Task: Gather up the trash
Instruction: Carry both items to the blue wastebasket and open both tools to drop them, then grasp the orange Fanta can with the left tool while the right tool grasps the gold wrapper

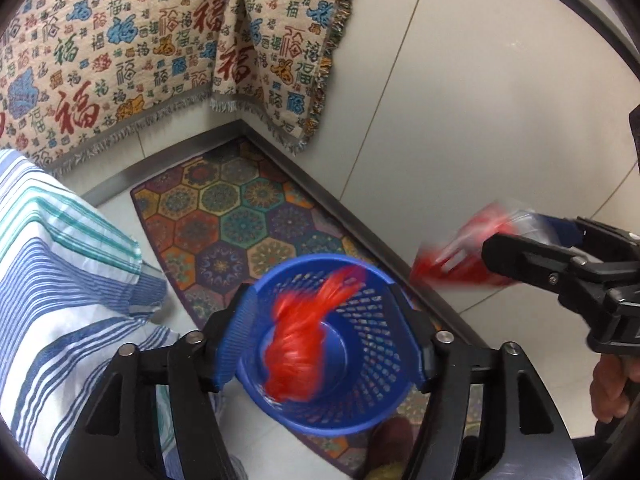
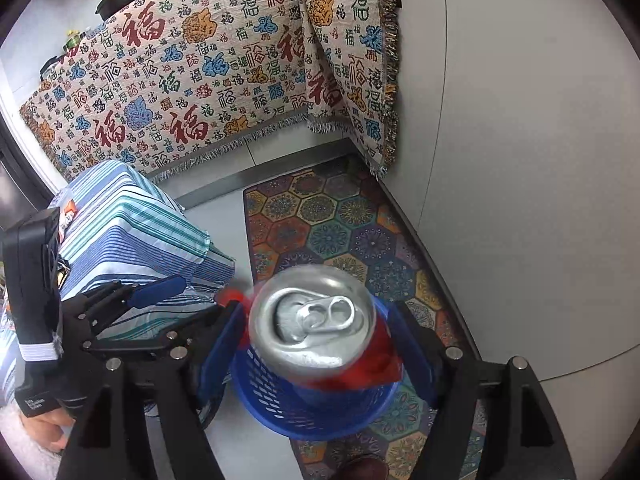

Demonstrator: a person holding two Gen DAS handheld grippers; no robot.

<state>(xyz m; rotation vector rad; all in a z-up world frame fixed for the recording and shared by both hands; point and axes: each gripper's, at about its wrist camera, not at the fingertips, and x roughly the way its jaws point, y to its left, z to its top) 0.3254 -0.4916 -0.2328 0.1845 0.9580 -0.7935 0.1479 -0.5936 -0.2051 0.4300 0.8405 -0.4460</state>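
drop step: my left gripper (image 1: 320, 344), jaws spread, sheds a red wrapper (image 1: 308, 336) into the blue basket (image 1: 360, 412); right gripper (image 2: 320, 344), jaws spread about the can (image 2: 312, 320), whether pinching i cannot tell; next, let the can fall in.

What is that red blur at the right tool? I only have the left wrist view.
Observer: A drink can, with a silver top, a pull tab and a red body. It sits between the fingers of the right tool.
Operator: Is it lined up with the bin?
Observer: Yes. In the right wrist view the blue basket shows directly beneath the can.
Operator: Any trash left on the striped cloth?
Observer: Possibly. An orange-and-white packet shows at the far-left edge of the striped cloth, partly hidden.
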